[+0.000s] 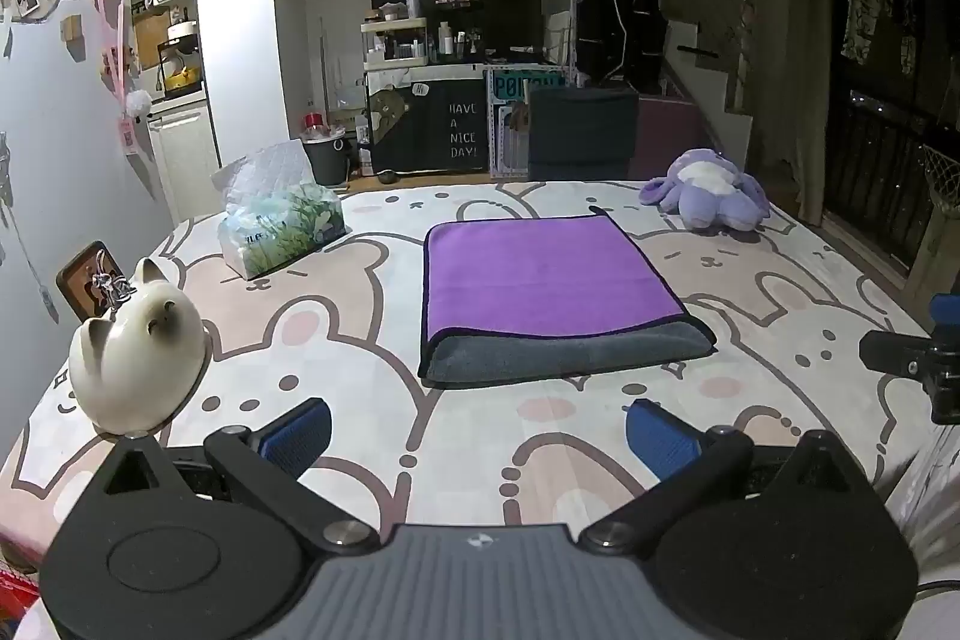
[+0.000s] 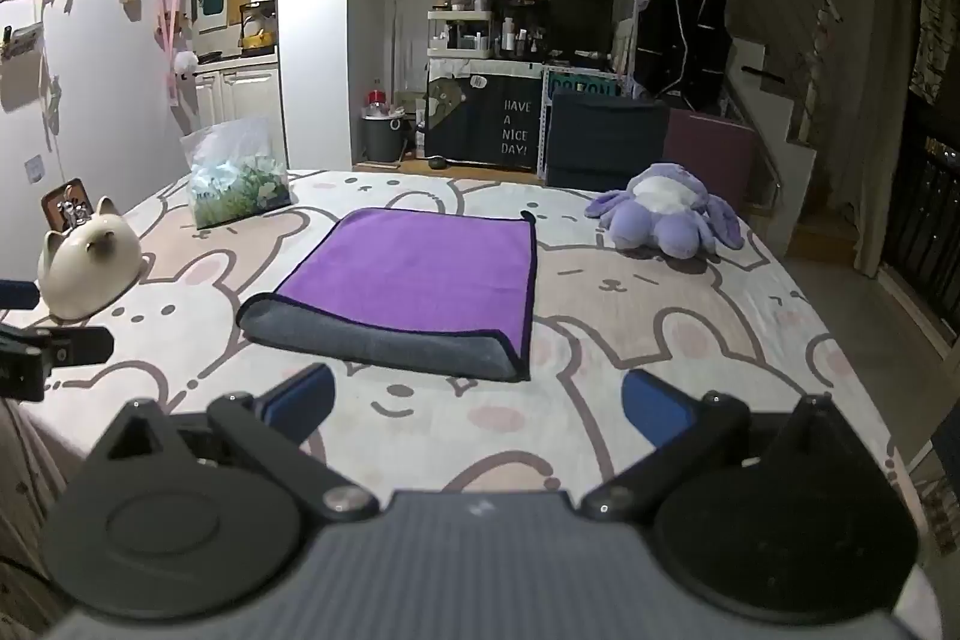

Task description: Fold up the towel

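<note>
A purple towel (image 1: 546, 274) with a grey underside lies folded flat on the bunny-print table cover (image 1: 336, 340), its grey fold edge toward me. It also shows in the right wrist view (image 2: 420, 268). My left gripper (image 1: 477, 436) is open and empty, hovering over the cover just short of the towel's near edge. My right gripper (image 2: 477, 403) is open and empty, also just short of the near edge. The right gripper shows at the right edge of the left view (image 1: 918, 364); the left gripper shows at the left edge of the right view (image 2: 42, 346).
A white cat-shaped ceramic figure (image 1: 135, 346) stands at the near left with a small framed picture (image 1: 90, 277) behind it. A tissue pack (image 1: 279, 220) sits at the far left. A purple plush bunny (image 1: 708, 190) lies at the far right. Shelves and a chair stand beyond the table.
</note>
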Demonstrator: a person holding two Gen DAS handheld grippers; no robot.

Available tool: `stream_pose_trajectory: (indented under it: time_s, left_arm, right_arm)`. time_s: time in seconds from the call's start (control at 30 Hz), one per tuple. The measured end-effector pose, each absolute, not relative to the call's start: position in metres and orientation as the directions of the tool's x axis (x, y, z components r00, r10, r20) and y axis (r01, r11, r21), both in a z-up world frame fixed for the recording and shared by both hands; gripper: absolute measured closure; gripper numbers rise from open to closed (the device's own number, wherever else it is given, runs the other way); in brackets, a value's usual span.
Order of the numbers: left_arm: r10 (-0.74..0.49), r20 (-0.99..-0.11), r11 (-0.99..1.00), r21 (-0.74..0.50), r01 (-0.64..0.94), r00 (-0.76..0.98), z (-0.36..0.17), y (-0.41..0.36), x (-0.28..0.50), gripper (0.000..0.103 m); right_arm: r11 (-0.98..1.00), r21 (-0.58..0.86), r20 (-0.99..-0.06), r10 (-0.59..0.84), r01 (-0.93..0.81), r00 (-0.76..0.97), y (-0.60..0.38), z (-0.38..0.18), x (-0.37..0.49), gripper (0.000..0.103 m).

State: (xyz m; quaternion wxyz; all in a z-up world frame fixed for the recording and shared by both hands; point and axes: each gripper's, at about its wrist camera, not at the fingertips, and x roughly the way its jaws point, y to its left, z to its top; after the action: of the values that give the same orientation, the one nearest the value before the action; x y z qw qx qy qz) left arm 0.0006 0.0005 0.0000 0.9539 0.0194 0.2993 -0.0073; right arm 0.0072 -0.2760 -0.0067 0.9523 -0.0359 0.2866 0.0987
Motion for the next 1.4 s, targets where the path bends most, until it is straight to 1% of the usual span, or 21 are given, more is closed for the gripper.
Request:
stream_pose_trajectory:
  time_s: [1.4]
  left_arm:
    - [-0.005, -0.564, 0.999, 0.035, 0.03, 0.826, 0.0033, -0.0017, -0.0014, 0.0]
  right_arm:
    - [0.978, -0.015, -0.549, 0.167, -0.209, 0.819, -0.2766, -0.0088, 0.0079, 0.0]
